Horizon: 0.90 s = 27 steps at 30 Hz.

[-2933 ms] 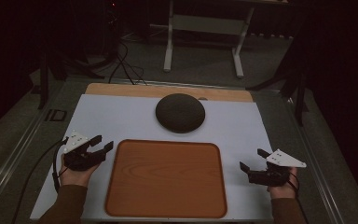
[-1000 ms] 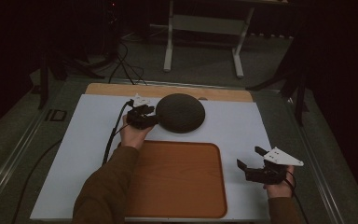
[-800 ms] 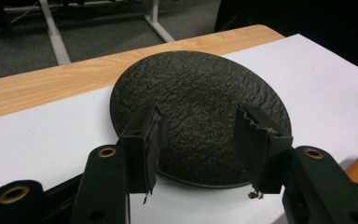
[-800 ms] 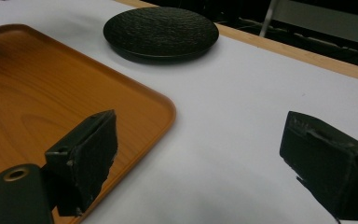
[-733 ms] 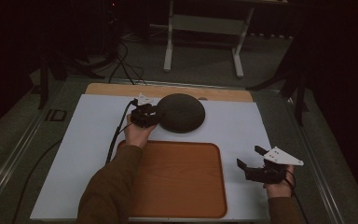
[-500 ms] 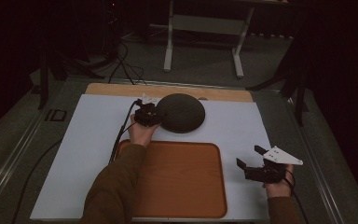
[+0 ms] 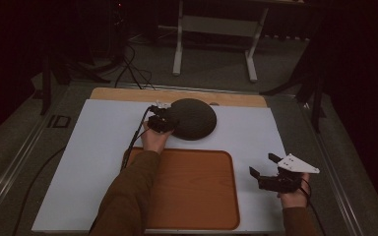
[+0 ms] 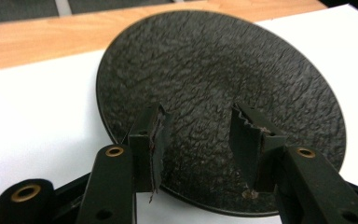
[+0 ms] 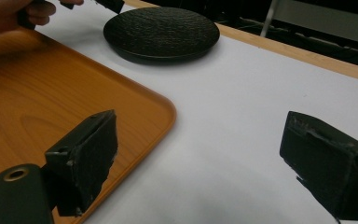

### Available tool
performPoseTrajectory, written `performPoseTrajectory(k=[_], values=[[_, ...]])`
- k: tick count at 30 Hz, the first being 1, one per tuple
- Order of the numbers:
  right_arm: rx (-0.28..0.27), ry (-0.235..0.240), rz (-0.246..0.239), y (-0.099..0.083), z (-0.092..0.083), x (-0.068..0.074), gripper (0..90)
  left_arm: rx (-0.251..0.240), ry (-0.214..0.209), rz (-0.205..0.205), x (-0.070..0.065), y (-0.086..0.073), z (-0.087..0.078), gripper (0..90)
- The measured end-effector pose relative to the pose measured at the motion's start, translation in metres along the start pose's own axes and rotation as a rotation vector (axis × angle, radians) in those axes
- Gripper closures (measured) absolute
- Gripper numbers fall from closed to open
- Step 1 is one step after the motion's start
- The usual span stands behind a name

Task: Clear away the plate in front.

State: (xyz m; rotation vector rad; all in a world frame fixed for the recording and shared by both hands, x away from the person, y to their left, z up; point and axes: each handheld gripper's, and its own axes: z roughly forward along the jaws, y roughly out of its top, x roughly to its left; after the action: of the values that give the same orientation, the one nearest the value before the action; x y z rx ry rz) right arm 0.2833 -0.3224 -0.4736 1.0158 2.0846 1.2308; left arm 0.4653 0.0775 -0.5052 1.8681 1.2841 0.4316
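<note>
A round black textured plate (image 7: 193,118) (image 8: 214,107) (image 9: 162,31) lies at the back middle of the white mat (image 7: 98,147). My left gripper (image 7: 160,121) (image 8: 200,135) is at the plate's left rim, its jaws apart and standing over the near edge of the plate. The jaws have just been closing; no pad presses on the plate and only its surface shows through the gap. My right gripper (image 7: 264,166) (image 9: 200,163) hovers open over the mat to the right of the tray, with nothing between its fingers.
An orange-brown wooden tray (image 7: 182,189) (image 9: 37,107) lies empty at the front middle, under my left forearm (image 7: 128,196). A wooden strip (image 7: 128,94) borders the mat at the back. Cables and a metal stand (image 7: 214,29) are on the floor beyond.
My left hand went from beside the tray's left side up to the plate, then edged closer onto its rim and lower, its jaws narrowing. The right gripper has stayed put.
</note>
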Motion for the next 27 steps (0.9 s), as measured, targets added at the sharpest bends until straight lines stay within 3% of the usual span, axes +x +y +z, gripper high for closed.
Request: performPoseTrajectory(k=[8,11,13,19,22,27], values=[[0.005,0.003,-0.003,0.000,0.000,0.000,11.0,0.029,0.001,-0.061,0.002,-0.005,0.011,53.9],[0.006,0.003,-0.001,0.000,0.000,0.000,11.0,0.041,-0.013,-0.074,0.002,-0.007,0.015,53.1],[0.005,0.004,-0.002,0.000,0.000,0.000,11.0,0.033,-0.039,-0.116,0.004,-0.008,0.016,52.7],[0.008,-0.002,-0.009,-0.001,-0.001,-0.001,11.1,0.027,-0.049,-0.130,0.005,-0.008,0.018,51.9],[0.008,-0.004,-0.011,-0.001,-0.001,-0.001,11.1,0.016,-0.004,-0.111,0.003,-0.007,0.017,49.2],[0.010,-0.007,-0.009,-0.001,-0.002,-0.001,11.1,0.017,0.007,-0.115,0.008,-0.006,0.014,47.9]])
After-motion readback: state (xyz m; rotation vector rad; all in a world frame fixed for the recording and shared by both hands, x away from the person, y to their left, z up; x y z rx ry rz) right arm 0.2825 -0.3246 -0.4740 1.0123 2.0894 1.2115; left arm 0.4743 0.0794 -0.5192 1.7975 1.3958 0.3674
